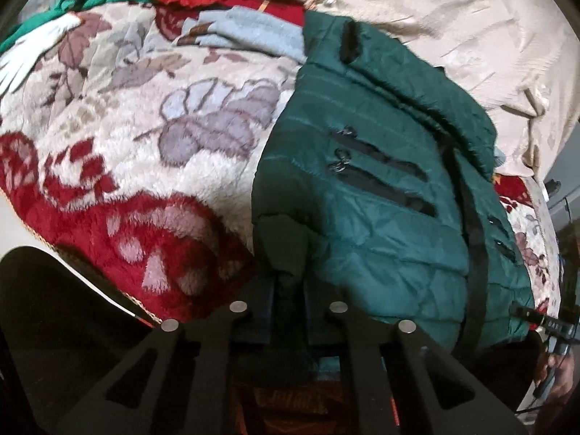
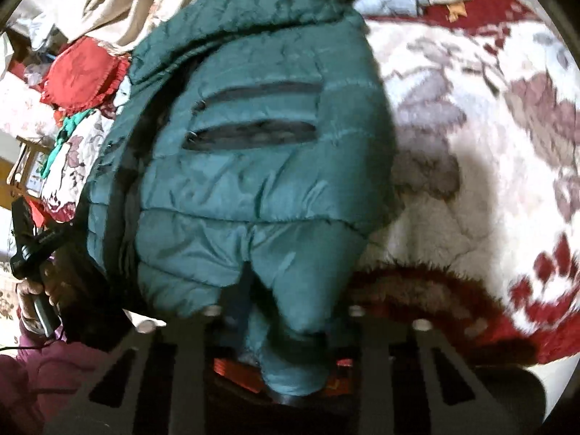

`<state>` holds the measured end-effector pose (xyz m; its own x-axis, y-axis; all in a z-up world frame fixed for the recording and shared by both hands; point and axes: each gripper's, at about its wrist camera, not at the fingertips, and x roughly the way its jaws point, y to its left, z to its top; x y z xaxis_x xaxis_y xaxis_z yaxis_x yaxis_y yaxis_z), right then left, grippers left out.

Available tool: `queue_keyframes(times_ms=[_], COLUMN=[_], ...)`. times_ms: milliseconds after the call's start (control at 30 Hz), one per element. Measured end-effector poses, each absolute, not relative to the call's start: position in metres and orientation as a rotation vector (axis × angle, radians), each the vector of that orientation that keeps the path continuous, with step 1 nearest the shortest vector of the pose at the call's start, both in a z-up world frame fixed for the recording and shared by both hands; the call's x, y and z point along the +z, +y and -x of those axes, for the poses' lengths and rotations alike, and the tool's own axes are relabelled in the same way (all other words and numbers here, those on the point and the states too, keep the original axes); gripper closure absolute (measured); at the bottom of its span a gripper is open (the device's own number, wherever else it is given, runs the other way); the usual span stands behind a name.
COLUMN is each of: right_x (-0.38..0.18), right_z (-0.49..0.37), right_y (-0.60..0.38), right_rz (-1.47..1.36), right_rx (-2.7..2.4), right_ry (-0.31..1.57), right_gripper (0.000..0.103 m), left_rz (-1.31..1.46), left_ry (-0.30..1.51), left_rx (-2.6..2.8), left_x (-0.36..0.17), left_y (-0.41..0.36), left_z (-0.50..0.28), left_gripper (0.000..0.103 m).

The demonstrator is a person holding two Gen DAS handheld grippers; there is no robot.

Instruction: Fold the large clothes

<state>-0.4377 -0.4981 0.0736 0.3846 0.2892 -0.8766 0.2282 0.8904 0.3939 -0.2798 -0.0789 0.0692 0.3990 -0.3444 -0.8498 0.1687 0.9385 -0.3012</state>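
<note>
L gripper clenching jacket hem edge; R gripper clamping a thick hem bunch. Jacket lying on blanket, stretching away from both tools. Judging it puffy, light, slick, springy — gripping at hem corners w/ deep bites seems best.

Lighting: soft, even, moderately bright. Shadow: dark patch on the floral blanket right of the green jacket. Right wrist view motion-blurred; left wrist view sharper. Fisheye bending, black vignette at corners.
</note>
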Motion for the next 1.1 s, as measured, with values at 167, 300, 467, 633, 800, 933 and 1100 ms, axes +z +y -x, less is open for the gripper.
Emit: queue_keyframes(times_ms=[167,300,467,633,800,933,1100], right_x=[0.075,0.059,0.059,0.084,0.127,0.151,0.174], right_z=[0.437,0.437,0.442,0.442,0.436,0.427,0.408], right_y=[-0.504,-0.502,-0.505,-0.502,-0.504,-0.513,-0.527], right_rz=[-0.54,-0.564,-0.582,-0.565,-0.575,-0.599,-0.588], right_rx=[0.064,0.058,0.04,0.036,0.073,0.093,0.079], right_ry=[1.165,1.177,1.139,1.072,0.956,0.887,0.79], right_gripper=[0.074,0.058,0.077,0.085,0.085,0.085,0.085], left_rz=[0.172,0.161,0.17,0.237,0.277,0.327,0.358], left_ry=[1.131,1.154,1.134,1.058,0.959,0.913,0.874], left_rx=[-0.345,-0.307,-0.302,-0.364,-0.398,-0.417,-0.42], left_x=[0.07,0.053,0.053,0.087,0.126,0.148,0.17], left_y=[-0.081,-0.085,-0.085,-0.076,-0.072,-0.071,-0.077], left_z=[0.275,0.274,0.277,0.278,0.272,0.255,0.221], left_gripper=[0.103,0.094,0.101,0.103,0.103,0.103,0.103])
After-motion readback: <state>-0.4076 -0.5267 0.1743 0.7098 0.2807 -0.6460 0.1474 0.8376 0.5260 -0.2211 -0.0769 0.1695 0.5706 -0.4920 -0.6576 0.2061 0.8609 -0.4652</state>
